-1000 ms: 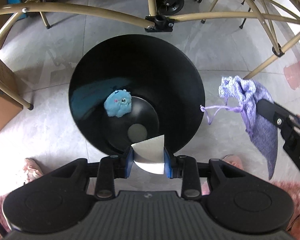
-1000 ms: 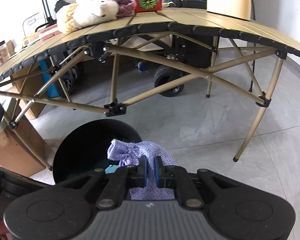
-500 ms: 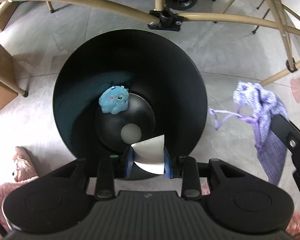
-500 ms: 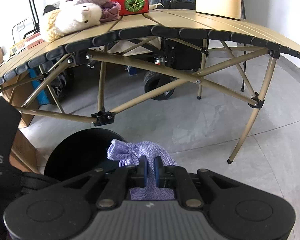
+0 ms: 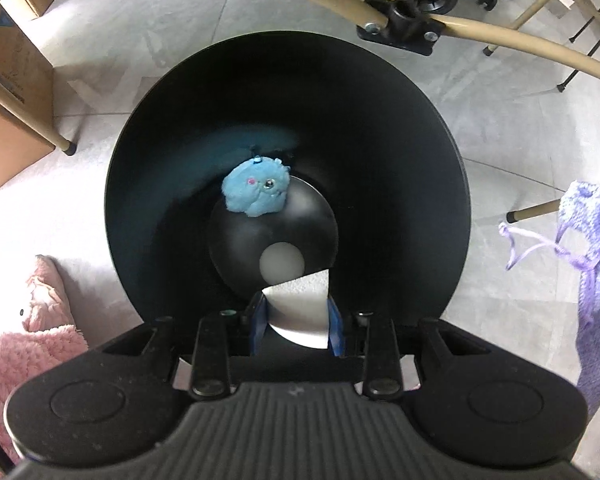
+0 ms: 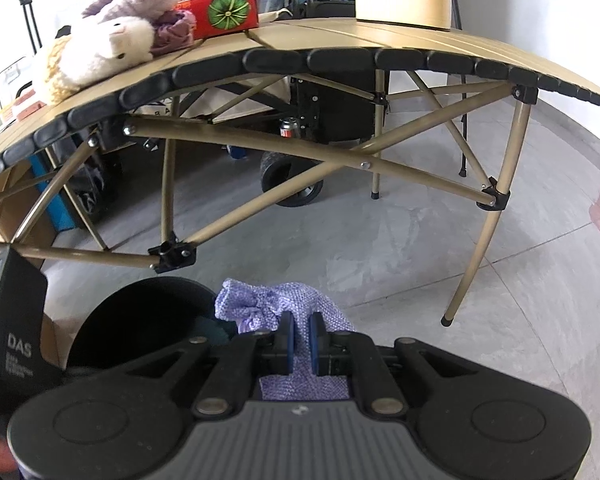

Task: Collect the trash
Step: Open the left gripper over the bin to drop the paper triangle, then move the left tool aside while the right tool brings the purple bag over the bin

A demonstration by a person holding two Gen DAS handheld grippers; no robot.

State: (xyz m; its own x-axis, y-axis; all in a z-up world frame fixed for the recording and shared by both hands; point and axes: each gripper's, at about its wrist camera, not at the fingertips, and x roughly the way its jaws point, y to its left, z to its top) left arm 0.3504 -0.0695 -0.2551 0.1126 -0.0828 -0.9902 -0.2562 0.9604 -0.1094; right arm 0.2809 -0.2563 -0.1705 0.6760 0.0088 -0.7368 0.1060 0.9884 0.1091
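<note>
Jaws of the left gripper (image 5: 296,322) pinch a white folded paper scrap (image 5: 298,304) straight above the black trash bin (image 5: 152,184); only this view shows a blue fuzzy toy (image 5: 256,192) on the bin's floor. The right gripper (image 6: 302,340) clamps a lilac knitted drawstring pouch (image 6: 276,306) beside the bin's rim; its view alone shows the folding table (image 6: 340,40) with plush animals.

One black bin (image 5: 140,184), one blue plush (image 5: 256,192), one purple pouch (image 6: 284,308), two claws.

"DAS" in white on black device (image 6: 18,350), smaller lines below unreadable
</note>
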